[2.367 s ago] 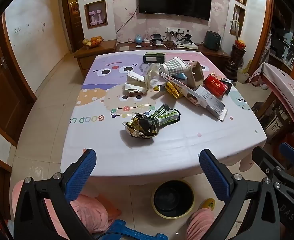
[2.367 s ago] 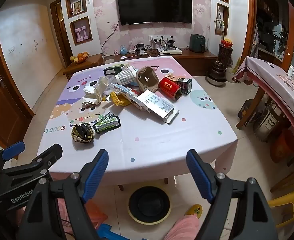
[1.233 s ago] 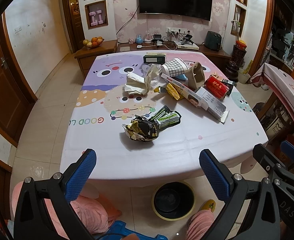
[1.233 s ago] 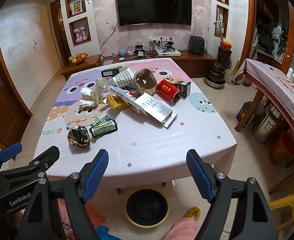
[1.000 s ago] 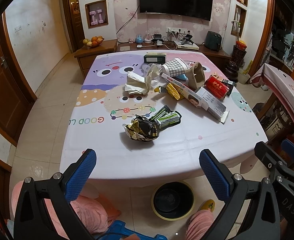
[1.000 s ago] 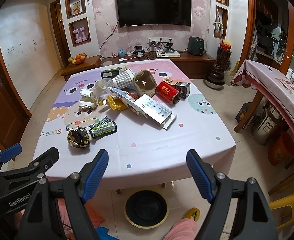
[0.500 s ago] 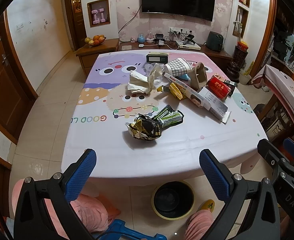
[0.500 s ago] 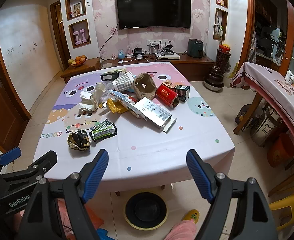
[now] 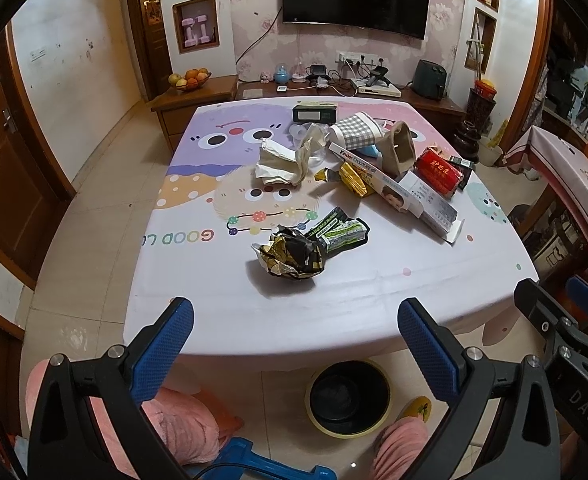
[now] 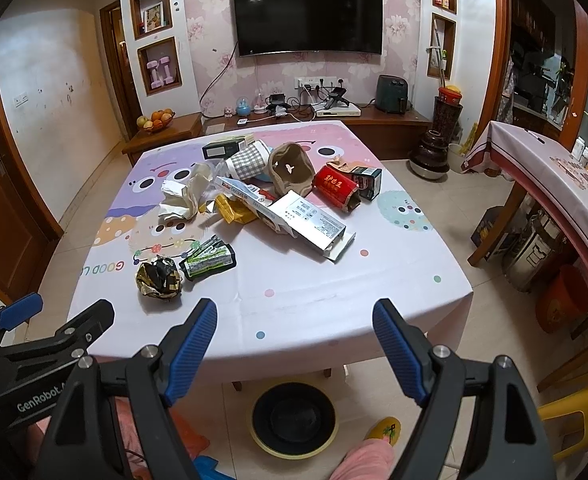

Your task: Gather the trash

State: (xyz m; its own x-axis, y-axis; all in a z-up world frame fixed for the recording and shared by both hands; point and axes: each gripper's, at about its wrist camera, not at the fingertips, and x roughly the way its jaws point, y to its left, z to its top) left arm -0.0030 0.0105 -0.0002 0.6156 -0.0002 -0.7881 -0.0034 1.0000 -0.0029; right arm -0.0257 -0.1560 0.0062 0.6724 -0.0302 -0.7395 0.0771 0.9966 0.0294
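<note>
Trash lies on a table with a cartoon cloth [image 9: 197, 288]: a crumpled black-gold wrapper [image 9: 291, 256] [image 10: 158, 278], a green snack pack [image 9: 340, 232] [image 10: 207, 262], crumpled tissue [image 9: 283, 164] [image 10: 179, 200], a long white Kinder box [image 9: 394, 190] [image 10: 294, 216], a red box [image 9: 440, 170] [image 10: 336, 188], a checked paper cup [image 9: 352, 132] and a brown carton [image 10: 289, 172]. A black bin with a yellow rim [image 9: 348, 398] [image 10: 294, 414] stands on the floor under the near table edge. My left gripper [image 9: 296, 344] and right gripper [image 10: 294, 344] are both open and empty, held in front of the near edge.
A second table [image 10: 550, 168] stands on the right with a metal pot [image 10: 534, 252] and an orange bucket [image 10: 562, 300] under it. A yellow stool [image 10: 578, 408] is at the lower right. A TV cabinet [image 10: 374, 120] lines the far wall. Pink slippers are near the bin.
Both grippers have risen and drawn back a little, so the table sits slightly lower and farther in both views. Both stay open. The trash has not moved.
</note>
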